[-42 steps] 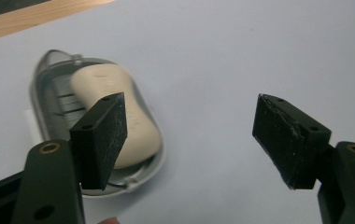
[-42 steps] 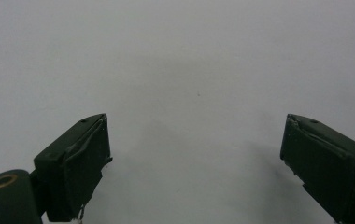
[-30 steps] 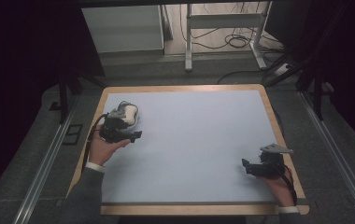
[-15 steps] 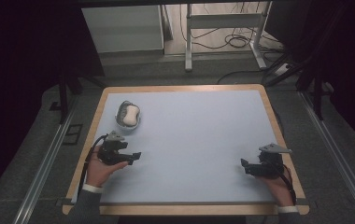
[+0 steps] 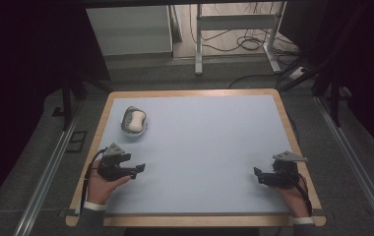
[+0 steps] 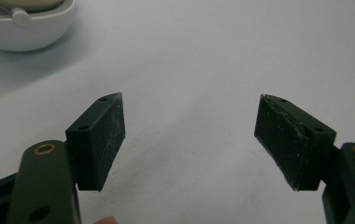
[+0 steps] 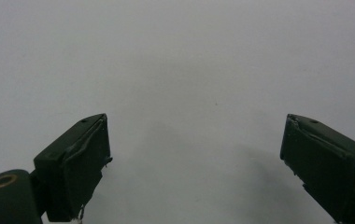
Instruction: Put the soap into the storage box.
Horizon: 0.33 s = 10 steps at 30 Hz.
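A white oval dish (image 5: 134,122) holding a pale bar of soap (image 5: 136,120) sits on the pale blue tabletop (image 5: 209,147) at the left rear. The dish's edge (image 6: 26,32) also shows at the top left of the left gripper view. My left gripper (image 5: 138,168) rests near the table's left front, well short of the dish, open with nothing between its jaws (image 6: 189,135). My right gripper (image 5: 257,175) lies near the right front, open and empty (image 7: 194,163), over bare table.
The table has a wooden rim (image 5: 195,93). Behind it stand a white cabinet (image 5: 131,29) and a metal frame with cables (image 5: 239,42) on the floor. Rails (image 5: 52,172) run along both sides.
My left gripper let go of the dish and drew back toward the table's front left, leaving the dish standing. The right gripper stayed put.
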Motion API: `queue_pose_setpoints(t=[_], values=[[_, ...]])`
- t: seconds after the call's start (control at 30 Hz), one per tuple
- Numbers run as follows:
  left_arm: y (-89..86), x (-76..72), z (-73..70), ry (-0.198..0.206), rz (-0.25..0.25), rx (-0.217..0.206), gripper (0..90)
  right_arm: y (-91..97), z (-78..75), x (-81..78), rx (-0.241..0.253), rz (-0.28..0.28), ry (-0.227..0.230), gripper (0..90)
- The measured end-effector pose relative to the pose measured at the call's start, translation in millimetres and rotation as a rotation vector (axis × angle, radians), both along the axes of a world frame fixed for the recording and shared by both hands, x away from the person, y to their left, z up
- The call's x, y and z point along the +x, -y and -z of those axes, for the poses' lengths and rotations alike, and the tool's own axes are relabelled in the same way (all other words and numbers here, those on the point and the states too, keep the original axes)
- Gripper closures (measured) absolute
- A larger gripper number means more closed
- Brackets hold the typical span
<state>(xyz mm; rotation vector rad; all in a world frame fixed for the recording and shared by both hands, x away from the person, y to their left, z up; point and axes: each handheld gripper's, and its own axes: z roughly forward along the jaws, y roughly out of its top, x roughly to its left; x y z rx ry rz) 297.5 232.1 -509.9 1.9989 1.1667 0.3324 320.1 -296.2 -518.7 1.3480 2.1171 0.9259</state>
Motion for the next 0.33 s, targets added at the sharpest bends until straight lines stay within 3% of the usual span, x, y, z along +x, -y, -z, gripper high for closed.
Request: queue_pose_setpoints(t=[0.1, 0.33], values=[[1.9, 0.3, 1.7, 0.005, -0.004, 0.022, 25.1, 0.5, 0.0, -0.4, -0.003, 0.000, 0.005, 8.3], [-0.1, 0.2, -1.5, 0.006, 0.006, 0.002, 25.0, 0.2, -0.4, -2.9, -0.003, -0.008, 0.022, 8.3]])
